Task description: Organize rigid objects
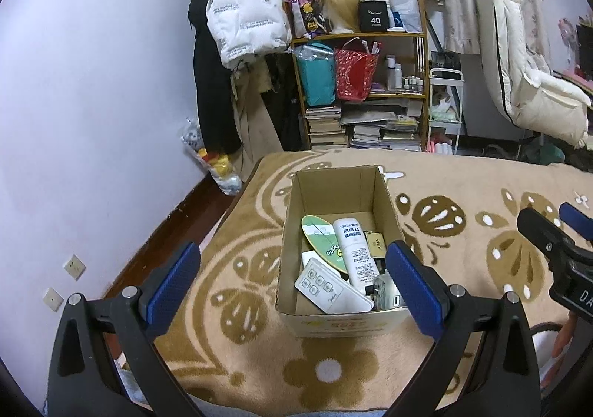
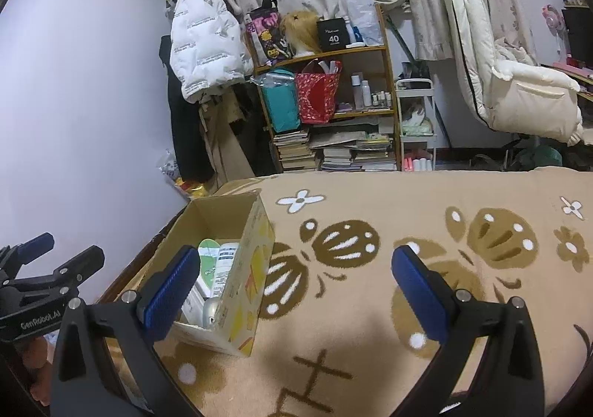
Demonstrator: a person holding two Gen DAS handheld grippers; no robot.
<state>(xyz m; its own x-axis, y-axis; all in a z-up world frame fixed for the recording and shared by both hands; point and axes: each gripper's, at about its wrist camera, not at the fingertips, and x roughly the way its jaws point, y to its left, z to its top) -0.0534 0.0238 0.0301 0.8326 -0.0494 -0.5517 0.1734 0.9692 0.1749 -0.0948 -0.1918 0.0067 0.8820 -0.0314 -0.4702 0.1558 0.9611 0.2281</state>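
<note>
Left wrist view: the cardboard box [image 1: 339,250] is seen on the blanket [image 1: 463,361], already packed with a white remote [image 1: 333,289], a white bottle [image 1: 355,250], a green oval item [image 1: 320,241] and smaller pieces.
Left gripper [image 1: 291,283]: its jaws are held wide apart, empty, just before the box.
Right wrist view: no loose rigid objects are seen on the blanket beside the box [image 2: 229,283].
Right gripper [image 2: 296,291]: spread apart, nothing is held.
Progress: the sorting is judged nearly or fully done.

left claw [image 1: 292,280]: black arms, blue ribbed pads, silver screws | right claw [image 2: 296,287]: same | "GenRobot.AI" white lettering
</note>
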